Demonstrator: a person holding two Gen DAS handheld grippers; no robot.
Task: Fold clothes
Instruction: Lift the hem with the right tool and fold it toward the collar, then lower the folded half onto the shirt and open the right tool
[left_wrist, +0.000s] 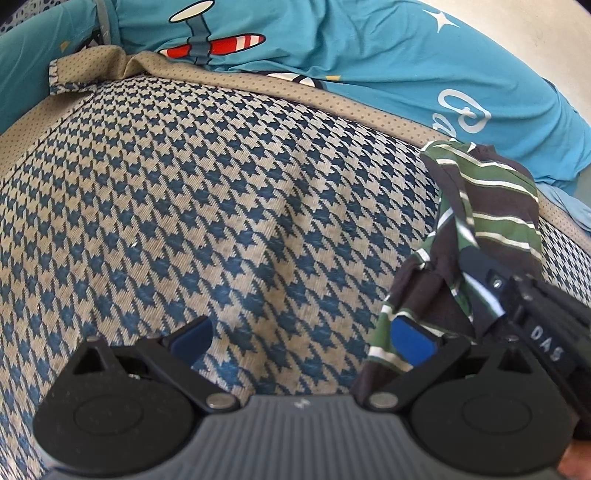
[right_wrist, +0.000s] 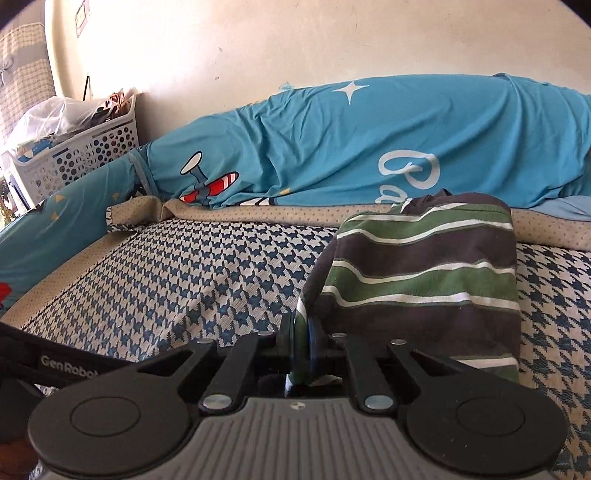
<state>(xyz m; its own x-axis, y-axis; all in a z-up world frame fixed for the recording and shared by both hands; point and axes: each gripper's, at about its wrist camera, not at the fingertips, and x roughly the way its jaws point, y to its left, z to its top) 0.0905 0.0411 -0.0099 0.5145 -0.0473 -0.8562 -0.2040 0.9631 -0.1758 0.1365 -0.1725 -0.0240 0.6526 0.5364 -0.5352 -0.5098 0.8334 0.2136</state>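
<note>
A striped garment (right_wrist: 424, 273) in brown, green and white lies bunched on the houndstooth mat (right_wrist: 207, 280). My right gripper (right_wrist: 303, 343) is shut on the garment's left edge, and cloth shows pinched between the blue pads. In the left wrist view the same striped garment (left_wrist: 491, 206) hangs at the right, lifted off the houndstooth mat (left_wrist: 221, 221) by the other gripper's black body. My left gripper (left_wrist: 303, 339) stands open just above the mat, with the cloth's lower edge behind its right pad (left_wrist: 413, 339). Nothing sits between its fingers.
A turquoise bedcover (right_wrist: 369, 140) with an aeroplane print is heaped along the wall behind the mat. A beige dotted border (right_wrist: 258, 212) edges the mat. A white perforated basket (right_wrist: 85, 155) with bags stands at the far left. A strap marked GenRobot (right_wrist: 66, 369) crosses the lower left.
</note>
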